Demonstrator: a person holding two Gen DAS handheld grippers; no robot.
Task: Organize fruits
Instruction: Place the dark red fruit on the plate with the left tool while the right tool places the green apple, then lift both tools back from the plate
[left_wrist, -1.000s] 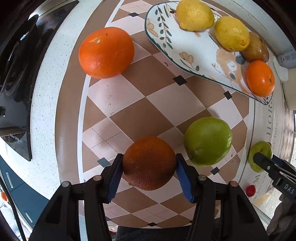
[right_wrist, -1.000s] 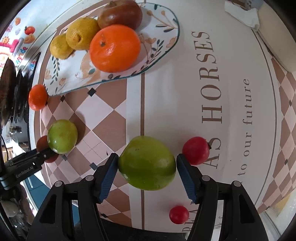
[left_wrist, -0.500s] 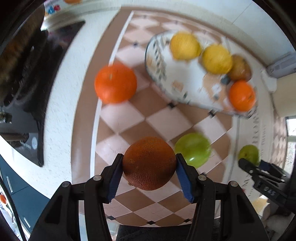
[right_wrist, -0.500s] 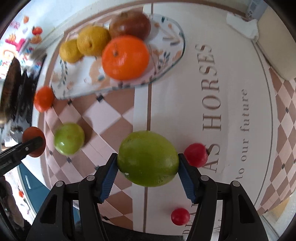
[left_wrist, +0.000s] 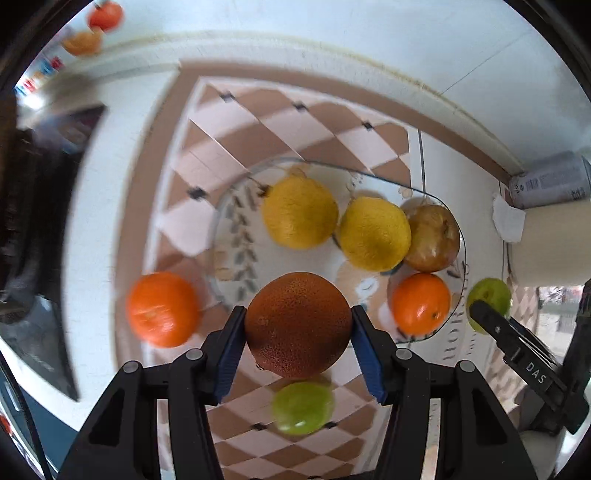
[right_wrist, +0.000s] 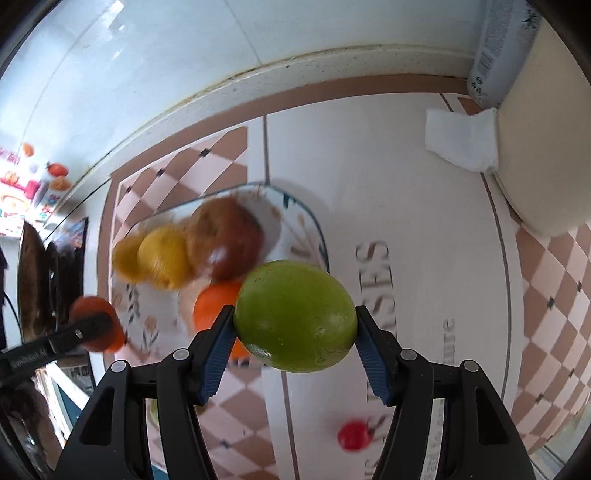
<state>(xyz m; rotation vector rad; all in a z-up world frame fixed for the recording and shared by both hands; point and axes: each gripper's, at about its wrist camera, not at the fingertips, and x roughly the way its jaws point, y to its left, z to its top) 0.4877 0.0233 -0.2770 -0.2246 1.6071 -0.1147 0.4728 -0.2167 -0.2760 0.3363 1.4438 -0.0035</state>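
1. Fruits are split between the plate (left_wrist: 461, 258) and the checked mat (left_wrist: 258, 122): on the plate lie two lemons (left_wrist: 301, 216) (left_wrist: 375, 232), a brownish fruit (left_wrist: 434, 238) and a small orange (left_wrist: 421, 304).
2. Left gripper (left_wrist: 298, 334) has its jaws clamped on a dark orange (left_wrist: 298, 325), held in the air near the plate's near rim.
3. Right gripper (right_wrist: 295, 332) has its jaws clamped on a green fruit (right_wrist: 295, 315), also lifted, by the plate's right side.
4. Judged step: both fruits are mid-carry toward the plate, neither yet set down.
5. Next move, as I judge it: bring each fruit over a bare patch, lower until it rests, then part the jaws; round fruit may roll, so release low.
6. Open room: the plate's left and near part, with the leaf print, looks bare in the left view; the far-right side is crowded.
7. Edges: the plate's rim is shallow, so a fruit dropped at the edge could roll off onto the mat.
8. Both grippers aim at one plate, so they could crowd each other; going one at a time seems safer.
9. Left on the mat: an orange (left_wrist: 162, 310) left of the plate, a green fruit (left_wrist: 303, 408) below the left gripper, and a small red fruit (right_wrist: 353, 435) in the right view.
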